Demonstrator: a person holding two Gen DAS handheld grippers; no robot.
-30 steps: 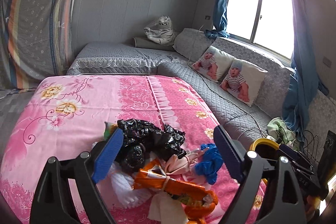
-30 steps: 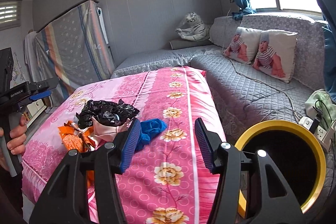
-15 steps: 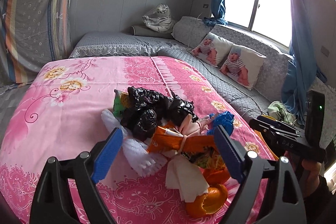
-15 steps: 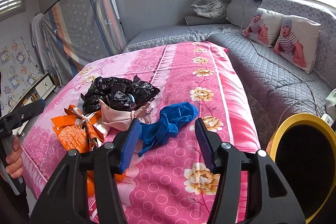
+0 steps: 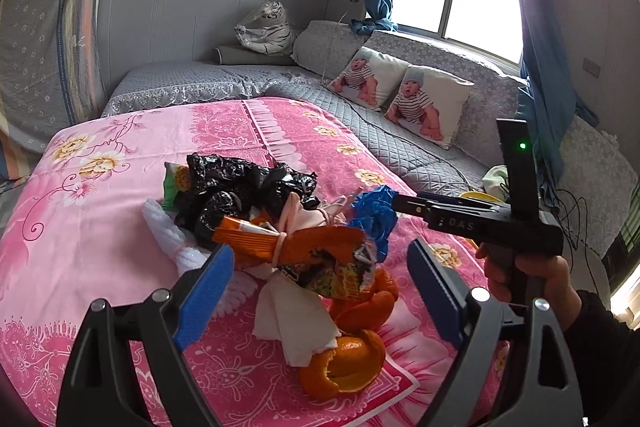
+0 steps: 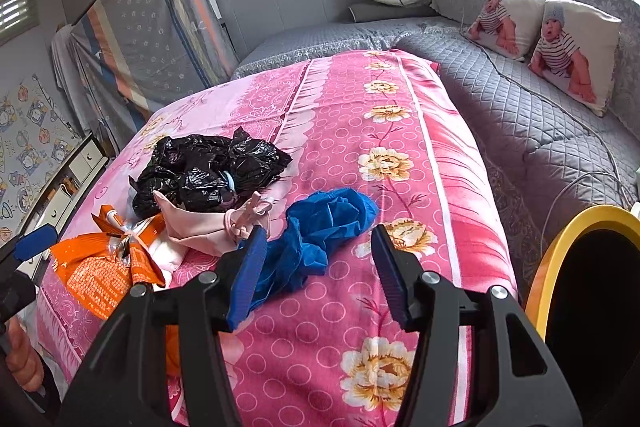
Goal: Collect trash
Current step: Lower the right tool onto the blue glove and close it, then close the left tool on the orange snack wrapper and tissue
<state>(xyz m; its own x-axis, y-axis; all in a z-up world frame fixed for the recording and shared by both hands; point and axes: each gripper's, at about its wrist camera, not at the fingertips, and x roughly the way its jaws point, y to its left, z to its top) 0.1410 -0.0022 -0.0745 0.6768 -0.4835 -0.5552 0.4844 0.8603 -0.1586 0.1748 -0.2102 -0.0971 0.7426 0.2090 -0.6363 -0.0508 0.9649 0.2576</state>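
Observation:
A trash pile lies on the pink flowered cloth [image 5: 80, 235]: a black plastic bag [image 5: 232, 191], an orange snack wrapper [image 5: 304, 251], white tissue [image 5: 292, 323], orange peel [image 5: 344, 359] and a blue glove [image 5: 376, 215]. My left gripper [image 5: 320, 291] is open, low over the wrapper and tissue, touching neither. My right gripper [image 6: 320, 267] is open too. The blue glove [image 6: 320, 231] lies just ahead between its fingers, its near end by the left pad, not pinched. The black bag [image 6: 208, 171], a pink bag [image 6: 208, 227] and the orange wrapper [image 6: 104, 267] lie to the left.
A yellow-rimmed bin [image 6: 552, 255] with a dark inside stands at the cloth's right end. A grey quilted sofa [image 6: 520, 115] with two picture cushions [image 5: 424, 103] runs behind and to the right. Cables trail over the sofa. A person's hand [image 5: 524, 271] holds the right gripper.
Both grippers have come down and closer to the pile. The left now hangs over the orange wrapper. The right swung left from the bin to the blue glove. Jaw widths look unchanged.

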